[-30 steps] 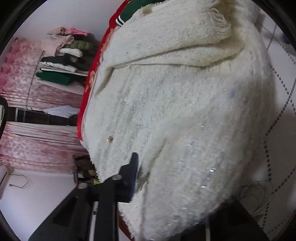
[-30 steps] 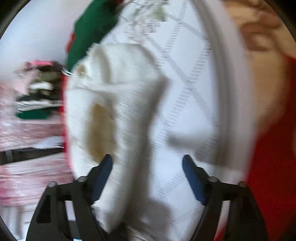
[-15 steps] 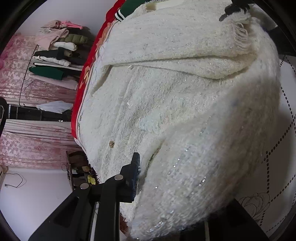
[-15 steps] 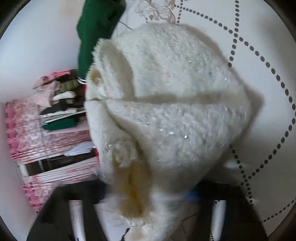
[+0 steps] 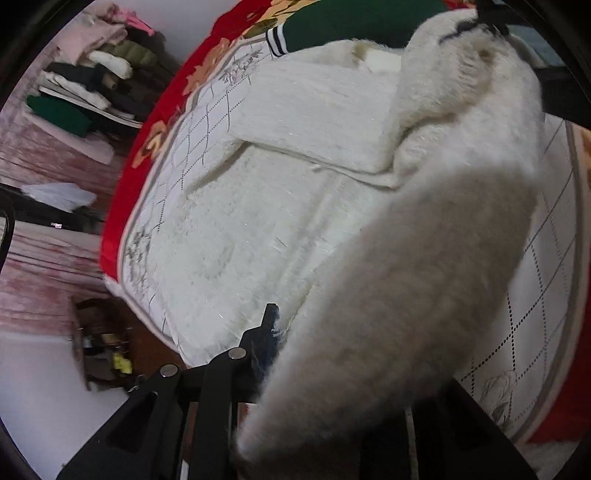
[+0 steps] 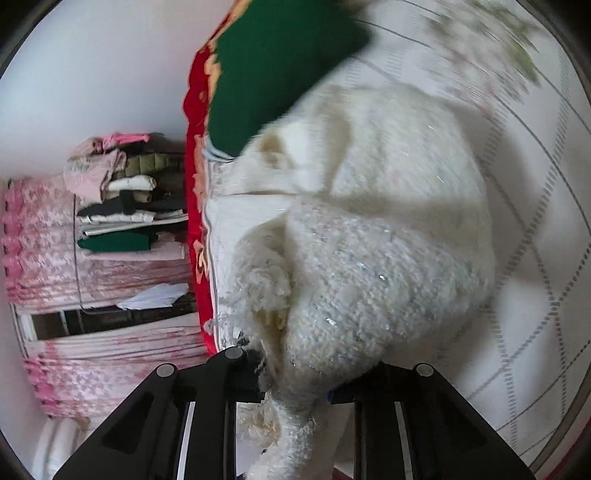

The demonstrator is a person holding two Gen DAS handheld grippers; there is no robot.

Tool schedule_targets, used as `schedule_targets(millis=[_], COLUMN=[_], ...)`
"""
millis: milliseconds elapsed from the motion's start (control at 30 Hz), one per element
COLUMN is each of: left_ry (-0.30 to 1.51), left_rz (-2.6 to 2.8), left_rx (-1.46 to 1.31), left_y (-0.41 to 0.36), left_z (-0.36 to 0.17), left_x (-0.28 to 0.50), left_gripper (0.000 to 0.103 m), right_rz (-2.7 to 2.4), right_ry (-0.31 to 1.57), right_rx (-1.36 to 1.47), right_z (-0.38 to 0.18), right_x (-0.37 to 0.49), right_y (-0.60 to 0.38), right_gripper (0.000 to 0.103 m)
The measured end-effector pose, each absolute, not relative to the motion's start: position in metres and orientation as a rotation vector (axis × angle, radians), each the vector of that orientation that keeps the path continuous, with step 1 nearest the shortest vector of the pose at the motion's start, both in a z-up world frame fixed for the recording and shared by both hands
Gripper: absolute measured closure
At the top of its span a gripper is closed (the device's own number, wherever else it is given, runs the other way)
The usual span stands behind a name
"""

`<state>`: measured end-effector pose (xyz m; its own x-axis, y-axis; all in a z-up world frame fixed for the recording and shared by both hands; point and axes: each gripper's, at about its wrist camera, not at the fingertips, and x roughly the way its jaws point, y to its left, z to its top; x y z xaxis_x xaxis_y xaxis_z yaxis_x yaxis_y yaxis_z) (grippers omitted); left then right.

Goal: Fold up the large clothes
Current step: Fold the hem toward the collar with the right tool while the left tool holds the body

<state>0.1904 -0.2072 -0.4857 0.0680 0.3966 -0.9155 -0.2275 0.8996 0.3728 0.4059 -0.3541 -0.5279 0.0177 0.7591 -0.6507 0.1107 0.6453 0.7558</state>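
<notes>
A large fuzzy cream cardigan (image 5: 266, 206) with glitter threads lies on the bed. My left gripper (image 5: 332, 354) is shut on one edge of it and lifts that part, which hangs close to the lens. My right gripper (image 6: 295, 373) is shut on another bunched edge of the cardigan (image 6: 369, 266); it shows as a dark tip at the top right of the left wrist view (image 5: 487, 18). The lifted fabric hides the right finger of each gripper.
The bed has a white quilted cover (image 5: 546, 280) with a red flowered border (image 5: 207, 70). A green garment (image 6: 273, 74) lies at the cardigan's far end. A rack of folded clothes (image 6: 122, 195) and pink curtains (image 6: 92, 339) stand beyond the bed.
Both grippers have lifted their edges of the cardigan higher. The fold has opened, so more of the flat cardigan and the bed cover shows. The right gripper has closed on the fabric.
</notes>
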Motion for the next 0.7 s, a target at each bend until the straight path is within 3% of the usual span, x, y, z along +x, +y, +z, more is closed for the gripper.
schedule_targets(millis=[200, 367, 467, 533, 567, 633, 700], left_ry=[1.435, 1.413, 1.402, 1.388, 1.371, 1.357, 1.356], left_rz=[0.373, 0.333, 0.340, 0.388, 0.405, 0.474, 0.515], left_rx=[-0.034, -0.161, -0.274, -0.316, -0.333, -0.337, -0.346], left_y=[-0.105, -0.019, 0.042, 0.079, 0.097, 0.132, 0.150], left_z=[-0.473, -0.486, -0.502, -0.509, -0.511, -0.517, -0.519], left_x=[0.199, 0.212, 0.221, 0.224, 0.226, 0.229, 0.228], left_gripper=[0.078, 0.078, 0.060, 0.016, 0.012, 0.012, 0.012], right_rz=[0.547, 0.470, 0.418, 0.394, 0.381, 0.405, 0.471], right_ry=[1.497, 1.525, 1.567, 1.607, 1.632, 1.675, 1.678], right_rx=[0.564, 0.444, 0.378, 0.334, 0.355, 0.371, 0.445], right_z=[-0.480, -0.488, -0.515, -0.538, -0.552, -0.568, -0.567], right_x=[0.414, 0.425, 0.437, 0.443, 0.448, 0.454, 0.460], right_y=[-0.233, -0.133, -0.081, -0.056, -0.042, -0.024, -0.019], right_gripper=[0.081, 0.081, 0.081, 0.073, 0.067, 0.045, 0.038])
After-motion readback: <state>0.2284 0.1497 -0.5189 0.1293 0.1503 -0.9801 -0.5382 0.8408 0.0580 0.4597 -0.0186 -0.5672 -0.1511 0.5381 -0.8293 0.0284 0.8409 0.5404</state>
